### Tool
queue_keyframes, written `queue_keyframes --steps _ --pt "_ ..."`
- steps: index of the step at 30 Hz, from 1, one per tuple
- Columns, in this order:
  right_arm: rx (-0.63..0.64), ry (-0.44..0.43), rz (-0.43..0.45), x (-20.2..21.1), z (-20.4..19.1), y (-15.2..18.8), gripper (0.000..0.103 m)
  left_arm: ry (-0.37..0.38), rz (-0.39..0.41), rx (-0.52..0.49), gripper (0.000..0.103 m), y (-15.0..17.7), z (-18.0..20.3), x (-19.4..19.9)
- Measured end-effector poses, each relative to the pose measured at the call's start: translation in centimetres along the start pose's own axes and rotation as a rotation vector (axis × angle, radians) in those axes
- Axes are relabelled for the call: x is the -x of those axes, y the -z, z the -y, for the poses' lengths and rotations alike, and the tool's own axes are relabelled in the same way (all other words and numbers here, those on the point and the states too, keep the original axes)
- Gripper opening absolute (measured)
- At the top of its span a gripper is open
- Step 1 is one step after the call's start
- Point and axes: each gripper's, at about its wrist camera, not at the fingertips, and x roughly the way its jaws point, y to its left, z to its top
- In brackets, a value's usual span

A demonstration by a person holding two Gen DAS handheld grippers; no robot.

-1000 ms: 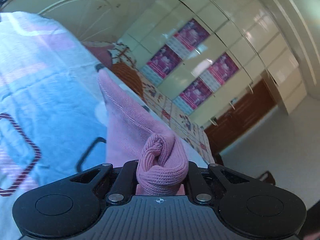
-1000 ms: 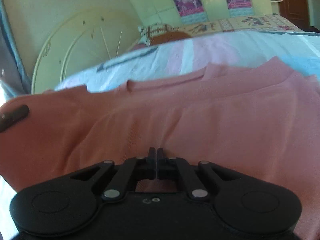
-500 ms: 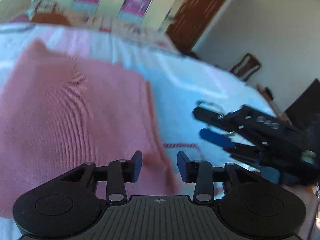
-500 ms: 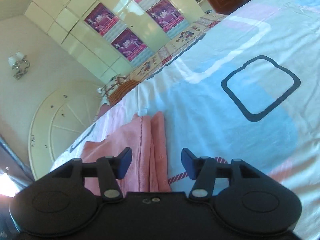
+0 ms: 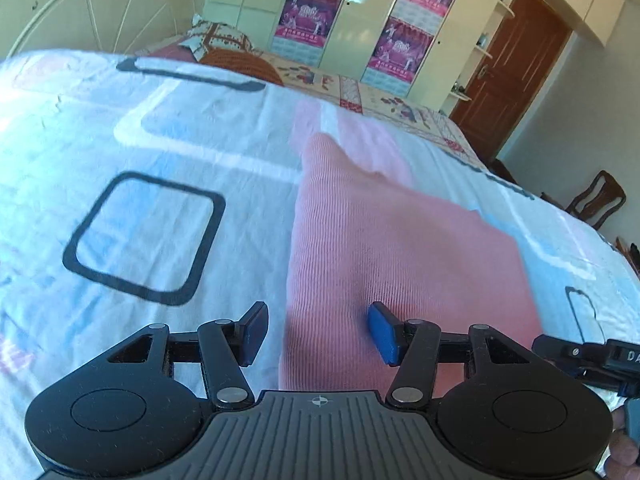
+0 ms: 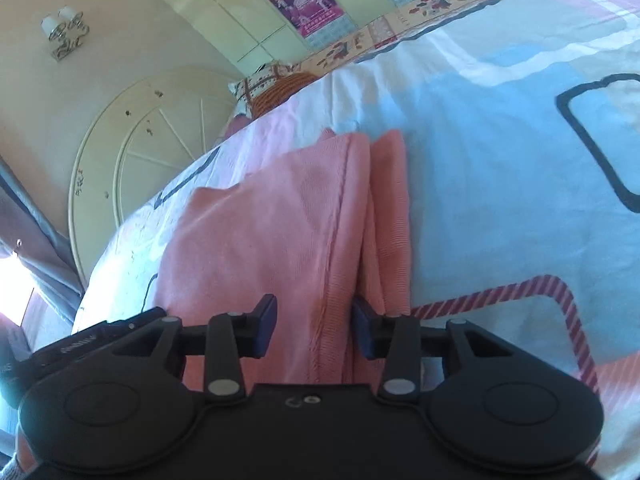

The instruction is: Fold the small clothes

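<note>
A pink knitted garment (image 5: 400, 248) lies folded flat on the patterned bedsheet (image 5: 160, 160). My left gripper (image 5: 318, 332) hovers over its near left edge. Its jaws are opening, and the cloth below them is not pinched. In the right wrist view the same garment (image 6: 260, 232) shows its doubled hem edges on the right side. My right gripper (image 6: 314, 328) straddles the near hem; its jaws are closing, the pads still apart from the cloth. Each gripper shows in the other's view: the right gripper (image 5: 592, 356) at the right edge, the left gripper (image 6: 100, 336) at the lower left.
The bedsheet (image 6: 500, 160) spreads wide on all sides of the garment. A cream headboard (image 6: 140, 152) and a patterned pillow (image 5: 224, 40) stand at the bed's head. Beyond are wardrobe doors with posters (image 5: 308, 16), a brown door (image 5: 516, 64) and a wooden chair (image 5: 596, 200).
A second ago my left gripper was shut on a bunch of pink cloth and the right was shut over the garment. Both have let go and stand open. The garment now lies flat.
</note>
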Motion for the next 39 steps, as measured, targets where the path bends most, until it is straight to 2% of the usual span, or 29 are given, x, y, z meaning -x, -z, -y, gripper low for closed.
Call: queue_keyframes --steps 3,8,10,13,18,21,24,27,29,31,32,36,38,39 --pt "0.062 0.026 -0.021 -0.9 -1.0 -0.2 0.041 0.033 -0.012 0.046 0.056 0.5 -0.6 -0.7" --pt "0.122 0.059 -0.048 -2.6 -2.0 -0.8 0.038 0.058 0.006 0.056 0.056 -0.7 -1.7 -1.0" --pt "0.192 0.095 -0.064 -3.4 -3.1 -0.9 0.013 0.054 -0.011 0.027 0.056 -0.8 -1.6 -1.6" --pt "0.300 0.161 -0.057 -3.5 -4.9 -0.9 0.009 0.058 -0.018 0.011 0.056 -1.2 -1.3 -2.2" --pt "0.311 0.171 0.027 0.1 -4.7 -1.6 0.009 0.094 -0.030 -0.026 0.056 -2.1 0.4 -2.5" --pt "0.277 0.206 -0.013 -0.8 -2.7 -1.7 0.009 0.095 -0.087 -0.018 0.056 -1.9 1.5 -4.1" --pt "0.220 0.203 -0.021 -1.9 -1.4 -1.2 0.009 0.092 -0.097 -0.025 0.057 -2.2 1.8 -4.4" --pt "0.229 0.212 -0.011 -1.4 -1.8 -0.9 0.009 0.108 -0.083 -0.045 0.057 -2.5 1.2 -3.5" --pt "0.241 0.224 -0.001 -0.9 -2.0 -0.9 0.011 0.117 -0.031 -0.045 0.057 -3.1 0.6 -2.4" --pt "0.228 0.261 0.036 0.3 -2.0 -1.7 0.035 0.124 0.025 -0.041 0.057 -4.0 -0.1 -1.7" --pt "0.235 0.269 0.066 0.9 -2.3 -2.1 0.035 0.117 0.047 -0.039 0.057 -4.8 -0.5 -1.9" --pt "0.336 0.303 0.134 0.4 -4.1 -4.6 0.030 0.071 0.038 -0.023 0.057 -7.6 -1.1 -4.7" --pt "0.367 0.291 0.105 -1.4 -4.6 -5.5 0.026 0.081 0.010 -0.009 0.057 -8.4 -1.1 -6.4" --pt "0.387 0.289 0.076 -2.6 -4.7 -5.8 0.021 0.087 -0.007 -0.003 0.057 -8.6 -1.0 -7.3"
